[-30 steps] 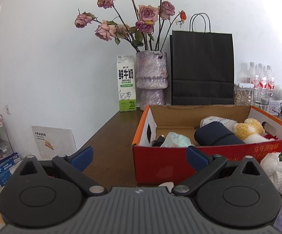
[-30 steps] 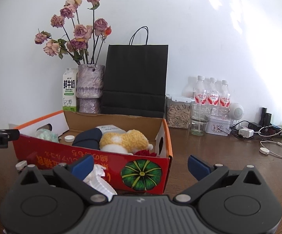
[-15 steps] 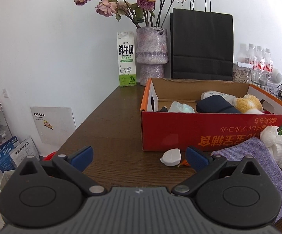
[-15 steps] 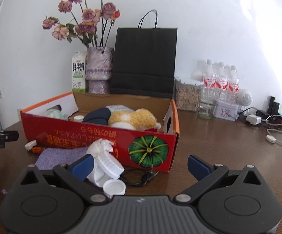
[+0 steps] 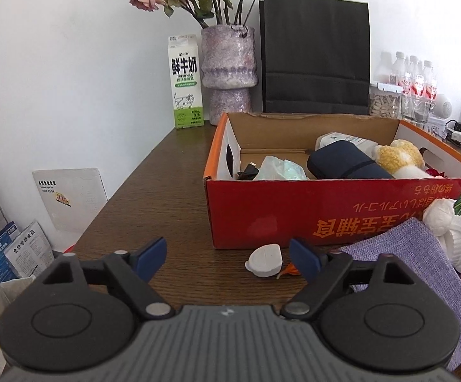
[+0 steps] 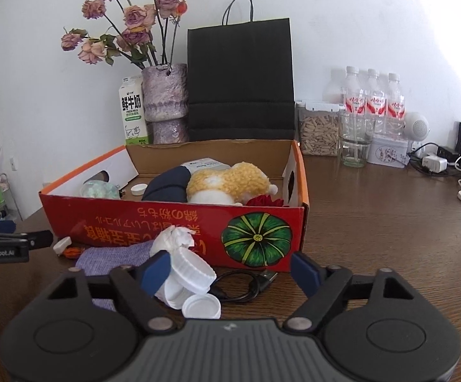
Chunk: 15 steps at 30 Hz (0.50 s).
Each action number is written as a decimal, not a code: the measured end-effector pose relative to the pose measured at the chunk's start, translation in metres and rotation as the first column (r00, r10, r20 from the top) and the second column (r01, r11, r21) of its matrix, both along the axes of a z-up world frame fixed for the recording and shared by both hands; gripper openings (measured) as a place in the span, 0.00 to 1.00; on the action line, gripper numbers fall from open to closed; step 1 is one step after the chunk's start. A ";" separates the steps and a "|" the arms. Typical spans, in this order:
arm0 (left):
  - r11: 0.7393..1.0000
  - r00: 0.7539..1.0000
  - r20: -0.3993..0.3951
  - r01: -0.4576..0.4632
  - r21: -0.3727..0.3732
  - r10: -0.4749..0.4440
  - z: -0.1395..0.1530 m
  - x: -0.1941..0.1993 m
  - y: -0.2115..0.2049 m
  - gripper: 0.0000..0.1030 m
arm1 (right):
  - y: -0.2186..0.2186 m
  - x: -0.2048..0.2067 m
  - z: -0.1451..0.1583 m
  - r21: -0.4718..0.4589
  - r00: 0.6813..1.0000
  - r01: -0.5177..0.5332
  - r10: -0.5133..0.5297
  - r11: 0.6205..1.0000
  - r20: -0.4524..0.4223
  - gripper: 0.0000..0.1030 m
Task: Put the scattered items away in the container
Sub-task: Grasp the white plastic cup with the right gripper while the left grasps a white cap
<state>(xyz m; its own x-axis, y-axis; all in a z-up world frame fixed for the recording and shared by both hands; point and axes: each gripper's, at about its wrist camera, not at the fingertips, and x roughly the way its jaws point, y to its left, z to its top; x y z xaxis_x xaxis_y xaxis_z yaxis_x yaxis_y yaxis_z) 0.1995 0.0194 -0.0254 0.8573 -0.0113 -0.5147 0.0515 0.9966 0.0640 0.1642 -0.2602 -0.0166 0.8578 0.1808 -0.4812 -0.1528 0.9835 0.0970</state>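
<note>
The red cardboard box (image 5: 326,213) (image 6: 166,219) holds a navy pouch (image 5: 348,162), a yellow plush toy (image 6: 230,181) and a pale packet (image 5: 281,168). In front of it lie a purple cloth (image 5: 421,270) (image 6: 116,258), a small white case (image 5: 264,259), an orange scrap (image 5: 289,269), white stacked lids with crumpled tissue (image 6: 186,273), a loose white lid (image 6: 202,307) and a black cable (image 6: 246,286). My left gripper (image 5: 227,258) is closing over bare table left of the case, with nothing between its fingers. My right gripper (image 6: 230,273) is closing too; the lids and cable lie between its fingers, not pressed.
Behind the box stand a milk carton (image 5: 184,82), a vase of dried roses (image 5: 229,70) and a black paper bag (image 5: 315,54). A jar, a glass and water bottles (image 6: 373,102) line the wall, with chargers and cords (image 6: 434,162) at right. The table's left edge (image 5: 112,200) drops to the floor.
Both grippers have tipped downward, bringing the items in front of the box into view. Both pairs of jaws have narrowed over the last half second.
</note>
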 end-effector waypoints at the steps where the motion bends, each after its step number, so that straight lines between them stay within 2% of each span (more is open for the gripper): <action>1: 1.000 1.000 -0.015 -0.001 -0.001 0.001 -0.001 0.005 -0.001 0.75 | 0.001 0.003 0.000 0.009 1.000 -0.005 0.006 1.000 -0.007 0.73; 7: 0.999 0.998 -0.069 -0.008 -0.050 0.004 -0.010 0.016 0.001 0.57 | 0.005 0.018 -0.003 0.063 0.999 -0.018 0.022 0.998 -0.050 0.58; 9: 0.998 0.997 -0.072 -0.004 -0.070 -0.001 -0.010 0.016 0.003 0.54 | 0.004 0.018 -0.004 0.077 0.998 -0.023 0.028 0.997 -0.055 0.58; 11: 0.996 0.997 -0.072 0.004 -0.086 -0.010 -0.011 0.016 0.004 0.49 | 0.005 0.019 -0.007 0.072 0.997 -0.019 0.025 0.997 -0.070 0.50; 13: 0.996 0.997 -0.071 0.008 -0.091 -0.015 -0.011 0.016 0.004 0.48 | 0.005 0.022 -0.012 0.075 0.994 -0.015 0.023 0.997 -0.104 0.34; 15: 0.995 0.997 -0.069 0.015 -0.096 -0.021 -0.011 0.015 0.004 0.41 | 0.004 0.024 -0.015 0.086 0.993 -0.011 0.021 0.996 -0.118 0.33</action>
<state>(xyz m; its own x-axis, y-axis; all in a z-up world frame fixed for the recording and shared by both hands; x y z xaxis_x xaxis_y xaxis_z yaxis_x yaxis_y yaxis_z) 0.2144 0.0231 -0.0365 0.8187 -0.0779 -0.5689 0.0704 0.9969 -0.0352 0.1881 -0.2560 -0.0311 0.7923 0.2387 -0.5615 -0.1510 0.9684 0.1986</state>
